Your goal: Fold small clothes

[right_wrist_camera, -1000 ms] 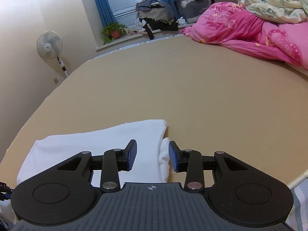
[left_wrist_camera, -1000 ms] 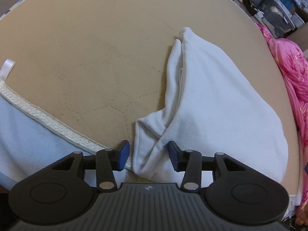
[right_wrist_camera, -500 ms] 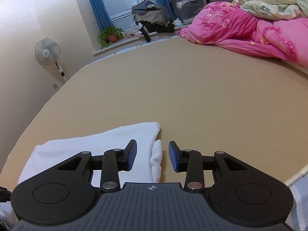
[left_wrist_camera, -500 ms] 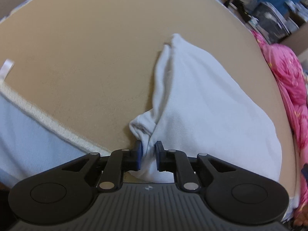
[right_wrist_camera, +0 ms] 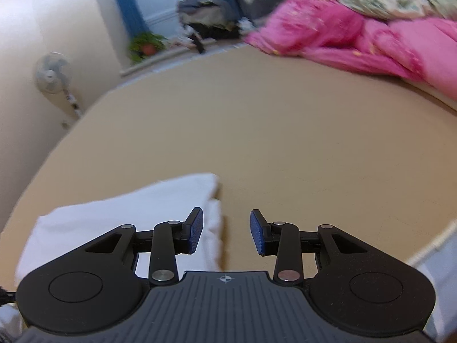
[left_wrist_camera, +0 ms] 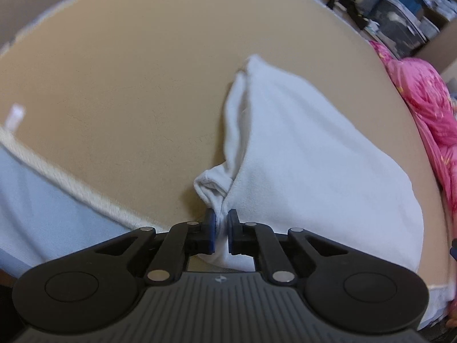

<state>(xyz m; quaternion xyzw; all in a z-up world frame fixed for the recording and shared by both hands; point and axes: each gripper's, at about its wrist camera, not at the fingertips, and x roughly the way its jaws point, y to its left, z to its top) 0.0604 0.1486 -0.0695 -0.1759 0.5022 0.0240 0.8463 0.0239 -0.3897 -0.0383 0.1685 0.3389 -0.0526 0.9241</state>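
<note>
White garment (left_wrist_camera: 308,171) pinched at its near corner by left tongs (left_wrist_camera: 220,228).

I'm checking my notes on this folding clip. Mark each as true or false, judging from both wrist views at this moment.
1. The left gripper is shut on a bunched corner of the white garment. True.
2. The right gripper is clamped on the garment. False: its jaws stand open, holding nothing.
3. The garment lies on a tan bed surface. True.
4. A pink quilt covers the garment. False: it lies apart, at the far side of the bed.
5. A standing fan is by the wall. True.
</note>
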